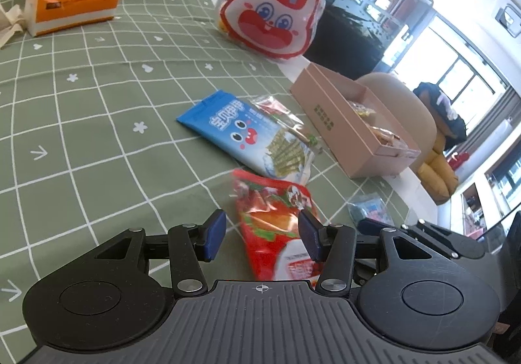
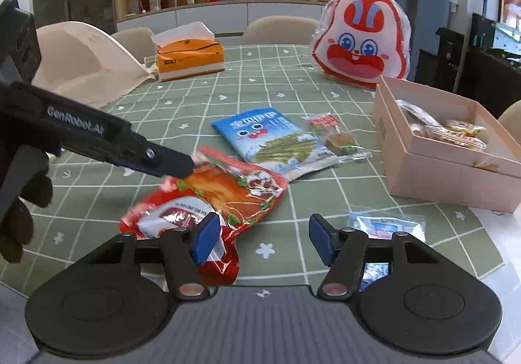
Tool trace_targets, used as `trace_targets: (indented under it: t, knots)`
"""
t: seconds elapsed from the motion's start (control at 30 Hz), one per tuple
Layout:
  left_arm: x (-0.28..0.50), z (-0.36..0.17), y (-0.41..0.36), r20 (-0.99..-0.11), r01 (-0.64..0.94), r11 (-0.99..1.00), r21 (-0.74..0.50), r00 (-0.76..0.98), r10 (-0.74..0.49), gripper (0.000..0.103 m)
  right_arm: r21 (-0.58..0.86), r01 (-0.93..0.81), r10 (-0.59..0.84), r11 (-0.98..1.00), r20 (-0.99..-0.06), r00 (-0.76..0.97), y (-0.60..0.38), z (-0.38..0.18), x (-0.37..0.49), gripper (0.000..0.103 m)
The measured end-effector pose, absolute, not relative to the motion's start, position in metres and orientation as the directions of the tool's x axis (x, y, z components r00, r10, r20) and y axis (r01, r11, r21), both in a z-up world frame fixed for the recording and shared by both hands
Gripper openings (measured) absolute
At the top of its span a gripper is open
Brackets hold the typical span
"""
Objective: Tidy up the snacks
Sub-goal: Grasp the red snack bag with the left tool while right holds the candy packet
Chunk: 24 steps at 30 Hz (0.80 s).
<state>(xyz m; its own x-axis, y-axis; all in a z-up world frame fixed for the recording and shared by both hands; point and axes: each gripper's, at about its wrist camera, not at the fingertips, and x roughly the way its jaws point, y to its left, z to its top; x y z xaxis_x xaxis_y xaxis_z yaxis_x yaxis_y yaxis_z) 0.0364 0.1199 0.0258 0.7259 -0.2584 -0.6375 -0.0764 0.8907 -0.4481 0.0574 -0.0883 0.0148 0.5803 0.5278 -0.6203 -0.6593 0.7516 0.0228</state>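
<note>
2 claws over a snack-strewn table

2 claws hang over the green checked table (image 2: 228, 77). Largest: the rabbit-face bag (image 2: 361, 41) upright at the far side, just behind the open pink box (image 2: 449, 175), which has wrapped snacks inside. An orange tissue box (image 2: 190, 56) sits far left. The blue seaweed packet (image 2: 276, 139) lies mid-table, a small clear-wrapped snack (image 2: 335, 137) touching its right edge. The red snack packet (image 2: 208, 201) lies nearest, crumpled. Small blue-white packet (image 2: 387, 227) at right, near the box.

Left claw (image 1: 263, 237): jaws wide apart, red packet between the pads; can't tell if either pad touches it. Right claw (image 2: 263, 240): jaws apart, nothing held, bare table between the pads; its left pad overlaps the red packet's edge.
</note>
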Motion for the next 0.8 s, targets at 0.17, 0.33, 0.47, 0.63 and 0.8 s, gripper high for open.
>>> trace_targets:
  t: [0.17, 0.33, 0.47, 0.63, 0.8]
  knots:
    - [0.040, 0.020, 0.118, -0.645, -0.064, 0.891, -0.450, 0.713, -0.275, 0.055, 0.053, -0.654, 0.540, 0.754, -0.617, 0.573, -0.096, 0.011, 0.058, 0.061]
    - [0.042, 0.010, 0.113, -0.648, -0.047, 0.883, -0.468, 0.697, -0.306, 0.055, 0.066, -0.653, 0.548, 0.754, -0.612, 0.570, -0.098, 0.008, 0.058, 0.061]
    - [0.040, 0.012, 0.108, -0.608, -0.002, 0.845, -0.534, 0.696, -0.382, 0.054, 0.083, -0.651, 0.557, 0.755, -0.606, 0.568, -0.101, 0.006, 0.058, 0.061]
    - [0.040, 0.023, 0.089, -0.587, 0.049, 0.874, -0.484, 0.723, -0.365, 0.054, 0.104, -0.644, 0.563, 0.758, -0.603, 0.565, -0.109, 0.003, 0.058, 0.061]
    - [0.044, 0.027, 0.081, -0.563, 0.055, 0.851, -0.522, 0.727, -0.392, 0.054, 0.127, -0.646, 0.578, 0.753, -0.596, 0.557, -0.119, 0.003, 0.060, 0.061]
